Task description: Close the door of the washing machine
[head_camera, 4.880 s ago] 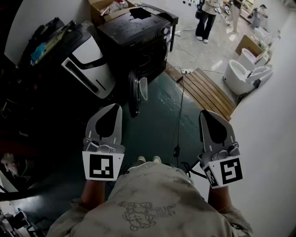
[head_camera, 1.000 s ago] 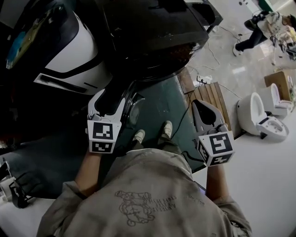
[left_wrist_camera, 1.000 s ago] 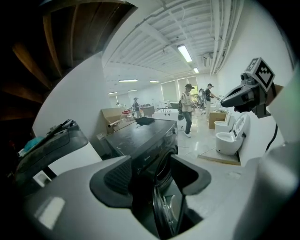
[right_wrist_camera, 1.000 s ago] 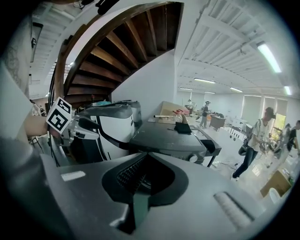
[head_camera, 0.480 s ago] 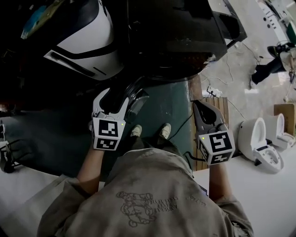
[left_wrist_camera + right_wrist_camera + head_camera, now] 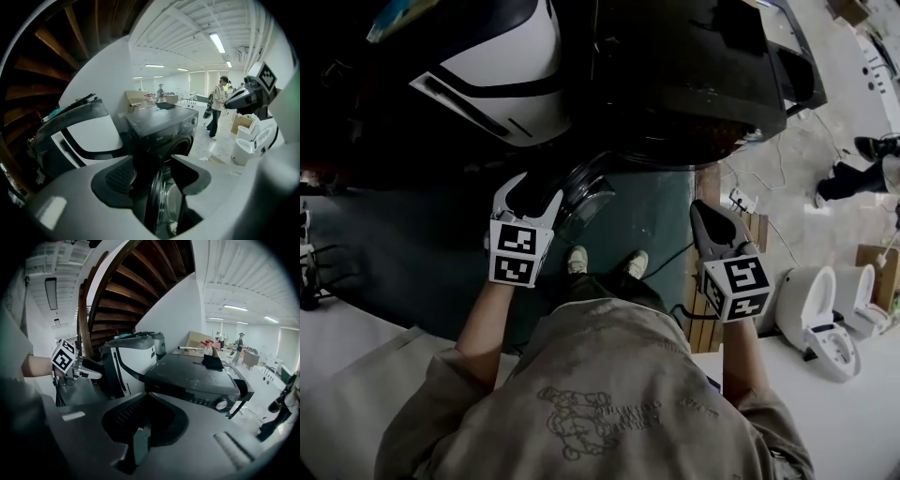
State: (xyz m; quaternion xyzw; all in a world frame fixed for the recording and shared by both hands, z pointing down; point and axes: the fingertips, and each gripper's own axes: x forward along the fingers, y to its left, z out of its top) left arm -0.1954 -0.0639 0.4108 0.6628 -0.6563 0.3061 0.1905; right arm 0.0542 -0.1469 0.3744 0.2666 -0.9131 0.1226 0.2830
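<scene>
Left gripper (image 6: 532, 192): jaws apart, straddling edge of door (image 6: 584, 199), not clamped on it. Door hangs open, swung out from front of black washing machine (image 6: 694, 84), above green floor (image 6: 652, 220). Right gripper (image 6: 709, 211): jaws pressed together, nothing between them, right of door, apart from it.

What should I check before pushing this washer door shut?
1. Door ajar and within reach: ok, it stands edge-on in the left gripper's gap.
2. Left gripper's jaws apart: ok.
3. A jaw touching the door: cannot tell.
4. Right gripper shut, empty, away from the door: ok.
5. Washing machine opening free of things: cannot tell, too dark.
</scene>
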